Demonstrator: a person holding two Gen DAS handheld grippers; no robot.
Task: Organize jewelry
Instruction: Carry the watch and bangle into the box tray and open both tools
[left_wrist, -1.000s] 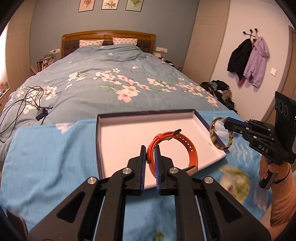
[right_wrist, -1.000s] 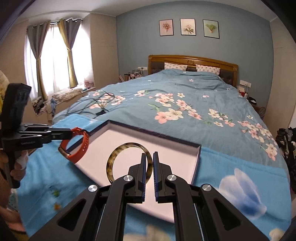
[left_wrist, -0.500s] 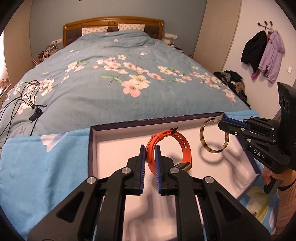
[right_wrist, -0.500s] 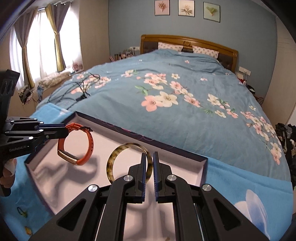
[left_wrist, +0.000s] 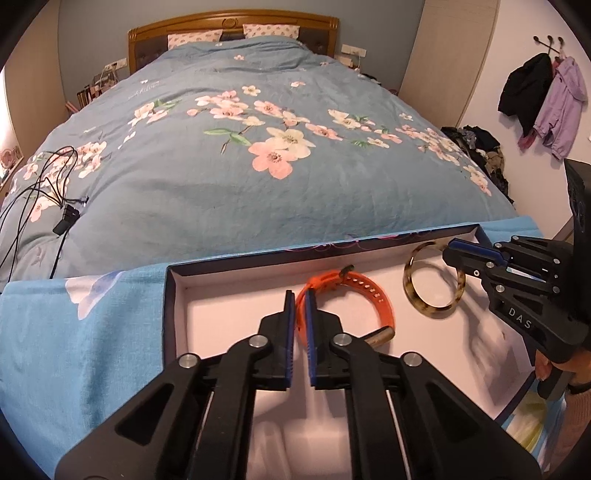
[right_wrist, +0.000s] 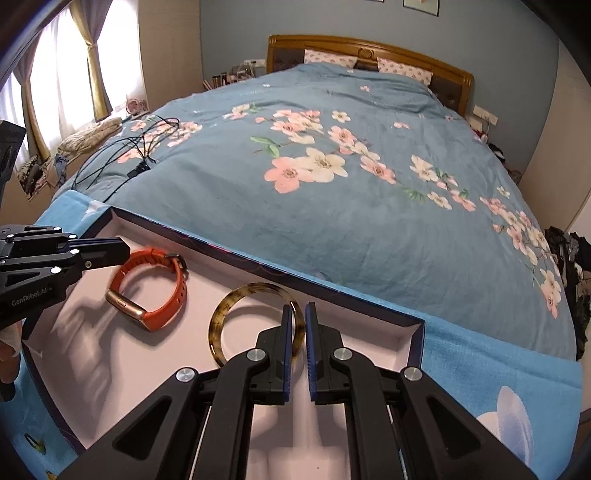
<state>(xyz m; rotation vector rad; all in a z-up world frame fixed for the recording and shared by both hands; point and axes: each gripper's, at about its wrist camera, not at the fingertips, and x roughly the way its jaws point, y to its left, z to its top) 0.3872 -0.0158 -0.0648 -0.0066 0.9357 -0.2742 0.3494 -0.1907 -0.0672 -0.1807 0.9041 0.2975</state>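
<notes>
Grip check | your left gripper (left_wrist: 300, 295) jaws clamped the orange watch band (left_wrist: 351, 295) | your right gripper (right_wrist: 295, 314) jaws pinched the tortoiseshell bangle (right_wrist: 236, 306) | both over the box (right_wrist: 369, 306).

Orange band (right_wrist: 162, 295): matt rubbery strap, shiny gold metal case. Bangle (right_wrist: 236, 310): glossy tortoiseshell plastic. Tray (right_wrist: 369, 302): smooth matt card. Duvet (left_wrist: 258, 177): soft floral cloth. Headboard (left_wrist: 232, 22), top centre: polished wood.

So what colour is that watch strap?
Orange, with a gold-coloured case; the strap shows best in the right wrist view.
</notes>
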